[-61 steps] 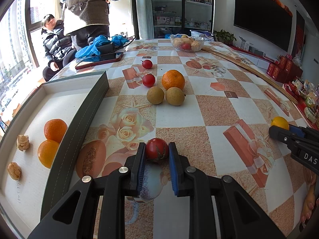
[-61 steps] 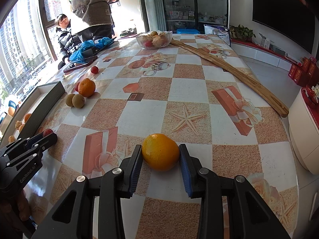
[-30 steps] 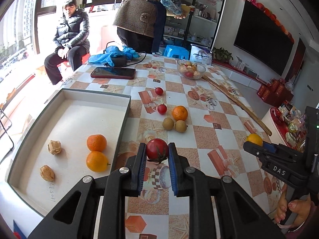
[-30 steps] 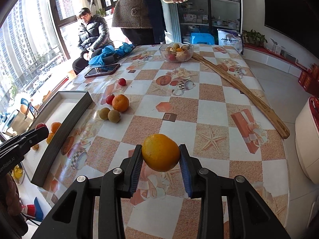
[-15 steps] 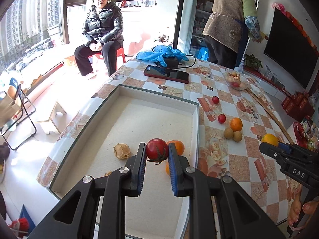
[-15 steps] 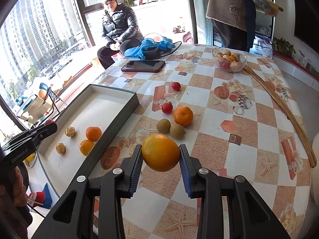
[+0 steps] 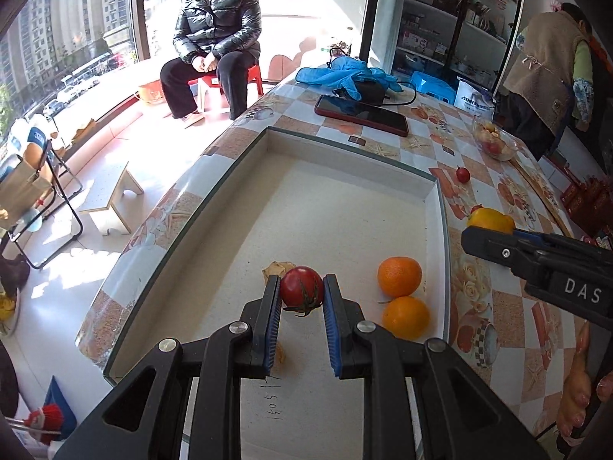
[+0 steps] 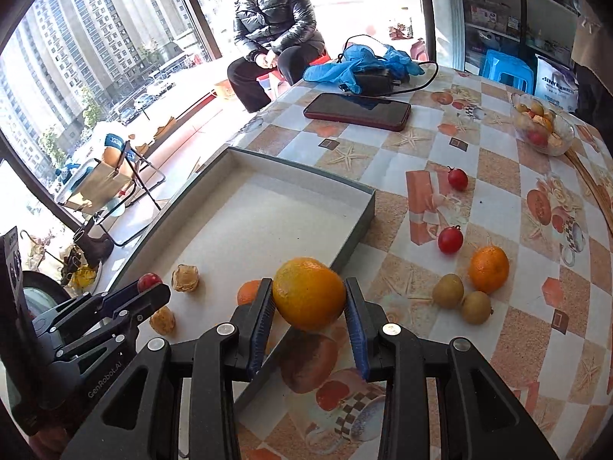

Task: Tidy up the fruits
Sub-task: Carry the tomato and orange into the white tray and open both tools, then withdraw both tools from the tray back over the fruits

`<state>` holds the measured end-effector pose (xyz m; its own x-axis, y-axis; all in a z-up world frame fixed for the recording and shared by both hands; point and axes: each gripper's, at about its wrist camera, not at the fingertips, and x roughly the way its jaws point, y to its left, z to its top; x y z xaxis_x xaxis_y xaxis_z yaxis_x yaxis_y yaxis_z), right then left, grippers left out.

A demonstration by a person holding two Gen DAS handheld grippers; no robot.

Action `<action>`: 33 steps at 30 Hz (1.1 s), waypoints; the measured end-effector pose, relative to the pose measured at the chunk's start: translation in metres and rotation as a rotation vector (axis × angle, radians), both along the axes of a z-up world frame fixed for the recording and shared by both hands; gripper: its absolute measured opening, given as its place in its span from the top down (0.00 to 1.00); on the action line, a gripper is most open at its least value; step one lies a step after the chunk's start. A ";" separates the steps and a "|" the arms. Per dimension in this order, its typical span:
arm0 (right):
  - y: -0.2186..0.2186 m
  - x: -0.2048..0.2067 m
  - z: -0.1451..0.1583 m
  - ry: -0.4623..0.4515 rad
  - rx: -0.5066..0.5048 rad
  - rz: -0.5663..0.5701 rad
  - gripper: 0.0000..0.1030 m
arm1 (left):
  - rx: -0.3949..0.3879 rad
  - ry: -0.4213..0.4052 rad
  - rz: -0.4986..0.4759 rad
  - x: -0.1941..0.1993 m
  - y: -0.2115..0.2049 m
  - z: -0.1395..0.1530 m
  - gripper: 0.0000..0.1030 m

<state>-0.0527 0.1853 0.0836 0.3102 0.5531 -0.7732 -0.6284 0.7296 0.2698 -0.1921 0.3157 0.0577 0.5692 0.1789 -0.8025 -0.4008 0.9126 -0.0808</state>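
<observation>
My left gripper [image 7: 300, 293] is shut on a red tomato [image 7: 301, 285] and holds it above the white tray [image 7: 345, 211], near two oranges [image 7: 399, 276] and a walnut [image 7: 274, 268] lying in it. My right gripper [image 8: 308, 299] is shut on an orange [image 8: 308, 293] and holds it above the tray's right wall [image 8: 350, 237]. It shows at the right in the left wrist view [image 7: 490, 226]. On the table lie two red tomatoes [image 8: 450, 239], an orange [image 8: 489, 263] and two kiwis [image 8: 448, 290].
A phone [image 8: 356, 111], a blue cloth [image 8: 360, 63] with a charger and a glass bowl of fruit [image 8: 542, 128] stand at the far side. A seated person [image 7: 214, 38] is beyond the table; another stands at the right [image 7: 548, 76]. A long wooden stick [image 8: 590, 176] lies at the right.
Both grippers have moved left with their fruit. The left one now hangs over the tray, the right one over the tray's right wall.
</observation>
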 end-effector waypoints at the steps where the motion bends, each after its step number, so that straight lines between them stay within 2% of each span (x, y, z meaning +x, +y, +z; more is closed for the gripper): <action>1: 0.007 0.001 -0.001 0.006 -0.001 0.008 0.64 | 0.003 0.002 0.001 0.001 0.000 -0.001 0.77; 12: 0.058 0.009 -0.021 0.045 -0.031 0.061 0.64 | 0.023 0.026 0.005 0.008 0.009 -0.014 0.77; 14: 0.062 0.007 -0.022 0.043 -0.032 0.070 0.64 | 0.033 0.027 0.007 0.008 0.009 -0.015 0.74; 15: 0.064 0.007 -0.022 0.044 -0.035 0.076 0.64 | 0.038 0.027 0.010 0.008 0.009 -0.015 0.64; 16: 0.065 0.006 -0.023 0.046 -0.037 0.083 0.63 | 0.042 0.026 0.016 0.007 0.010 -0.016 0.46; 18: 0.067 0.005 -0.023 0.042 -0.043 0.086 0.63 | 0.056 0.005 0.031 0.005 0.011 -0.014 0.28; 19: 0.068 0.005 -0.023 0.047 -0.042 0.088 0.48 | 0.062 -0.006 0.034 0.003 0.010 -0.013 0.26; 20: 0.067 0.005 -0.023 0.050 -0.038 0.085 0.26 | 0.065 -0.011 0.033 0.002 0.010 -0.011 0.26; 22: 0.064 0.004 -0.020 0.041 -0.025 0.074 0.13 | 0.067 -0.012 0.029 0.002 0.009 -0.010 0.24; 27: 0.044 0.005 -0.009 0.006 -0.029 0.020 0.13 | 0.071 -0.017 0.035 0.000 0.006 -0.004 0.24; 28: 0.036 0.006 -0.007 -0.005 -0.023 0.003 0.03 | 0.069 -0.023 0.033 -0.001 0.005 -0.002 0.24; 29: 0.026 0.006 -0.005 -0.015 -0.011 -0.016 0.00 | 0.067 -0.031 0.027 0.000 0.001 0.001 0.24; 33: -0.024 0.012 0.001 -0.044 0.000 -0.119 0.00 | 0.074 -0.062 -0.030 0.001 -0.018 0.014 0.24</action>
<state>-0.0405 0.1610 0.0843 0.4070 0.5106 -0.7574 -0.5486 0.7996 0.2443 -0.1912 0.2975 0.0720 0.6234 0.2182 -0.7509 -0.3695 0.9285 -0.0369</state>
